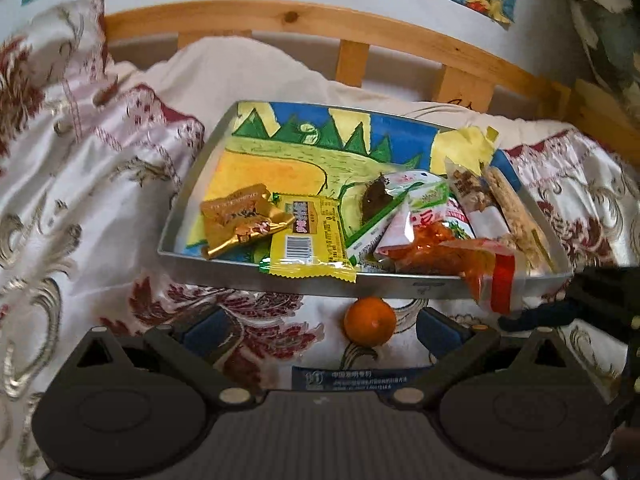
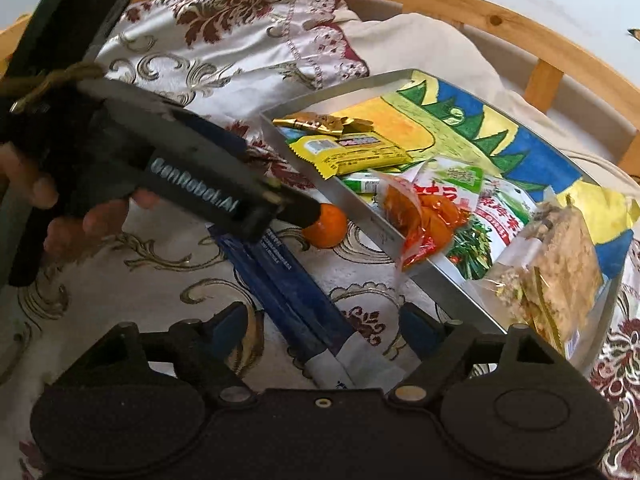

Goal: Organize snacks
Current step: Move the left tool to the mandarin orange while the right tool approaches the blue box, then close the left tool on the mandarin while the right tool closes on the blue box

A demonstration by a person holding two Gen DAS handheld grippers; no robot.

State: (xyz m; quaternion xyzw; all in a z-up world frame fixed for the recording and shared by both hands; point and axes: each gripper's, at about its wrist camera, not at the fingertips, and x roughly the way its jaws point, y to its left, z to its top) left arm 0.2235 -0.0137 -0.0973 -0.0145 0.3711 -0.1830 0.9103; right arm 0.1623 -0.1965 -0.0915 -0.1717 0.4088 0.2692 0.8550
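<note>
A grey tray (image 1: 280, 274) with a drawing inside sits on the bed and holds several snacks: a gold packet (image 1: 240, 220), a yellow packet (image 1: 308, 236), a green-white packet (image 1: 420, 200), an orange-red packet (image 1: 452, 256) overhanging the front rim, and grain bars (image 1: 512, 208). A small orange (image 1: 370, 320) lies on the cover just before the tray. My left gripper (image 1: 324, 330) is open, with the orange between its fingers and slightly ahead. My right gripper (image 2: 320, 328) is open over a blue wrapped packet (image 2: 296, 296) lying on the cover. The orange (image 2: 330, 224) also shows in the right wrist view, partly behind the left gripper.
The bed cover (image 1: 80, 184) is white satin with red and silver patterns. A wooden bed rail (image 1: 280, 20) runs behind the tray. The left gripper body and the hand holding it (image 2: 120, 168) fill the left of the right wrist view. The tray's near corner (image 2: 440, 288) is close to my right fingers.
</note>
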